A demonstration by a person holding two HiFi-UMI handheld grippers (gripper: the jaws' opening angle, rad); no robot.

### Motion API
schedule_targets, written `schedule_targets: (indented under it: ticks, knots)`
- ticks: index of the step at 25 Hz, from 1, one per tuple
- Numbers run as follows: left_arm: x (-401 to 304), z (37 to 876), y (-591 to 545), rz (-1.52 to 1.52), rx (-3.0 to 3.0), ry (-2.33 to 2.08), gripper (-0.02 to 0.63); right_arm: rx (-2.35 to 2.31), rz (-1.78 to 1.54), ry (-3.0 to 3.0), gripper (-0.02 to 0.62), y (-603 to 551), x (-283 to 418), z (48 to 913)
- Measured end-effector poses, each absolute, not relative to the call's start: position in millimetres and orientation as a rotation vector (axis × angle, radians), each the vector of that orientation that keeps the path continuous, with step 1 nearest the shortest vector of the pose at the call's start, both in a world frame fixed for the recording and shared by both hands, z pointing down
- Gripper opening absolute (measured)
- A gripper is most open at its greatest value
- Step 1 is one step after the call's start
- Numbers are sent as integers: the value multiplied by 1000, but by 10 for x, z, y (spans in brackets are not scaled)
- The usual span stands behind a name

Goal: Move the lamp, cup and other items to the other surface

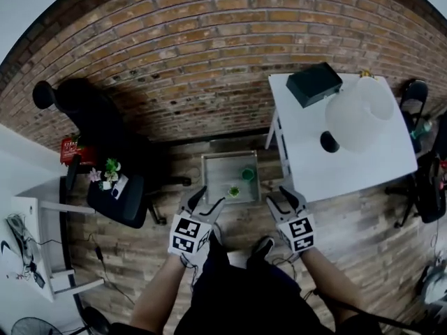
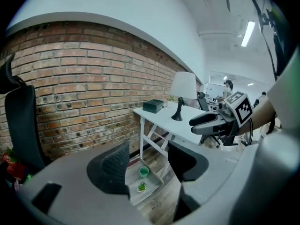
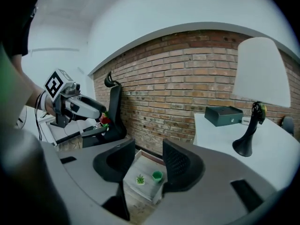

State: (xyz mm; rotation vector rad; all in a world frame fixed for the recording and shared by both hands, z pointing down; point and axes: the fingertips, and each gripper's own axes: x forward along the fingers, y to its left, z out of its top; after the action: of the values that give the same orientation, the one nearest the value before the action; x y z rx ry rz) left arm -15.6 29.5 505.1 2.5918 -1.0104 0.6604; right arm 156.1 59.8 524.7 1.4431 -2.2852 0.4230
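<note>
Both pairs of jaws stand apart and empty, the left gripper point(image 1: 208, 199) set wide and the right gripper point(image 1: 283, 197) narrower. Just ahead and below, between the two, a low tray point(image 1: 220, 169) on the floor holds a green cup point(image 1: 248, 174) and a small potted plant point(image 1: 233, 191). The plant lies closer to the left fingers. The lamp point(image 1: 360, 114) stands upright on the white table point(image 1: 349, 173), off to the right of both. The right gripper looks the nearer hand for it. A black box point(image 1: 313, 84) sits beyond the lamp.
</note>
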Motion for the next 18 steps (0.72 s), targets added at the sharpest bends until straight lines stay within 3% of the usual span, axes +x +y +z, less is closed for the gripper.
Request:
schedule_targets:
  ticks: [9,18]
  knots:
    - [-1085,5454,-236,745,2622,-851,252,1526,534,-2080,193,241,954,5805]
    - [-1253,6055,-577,803,2599,-734,252,1568,631,-1955,202,-78,875,6432]
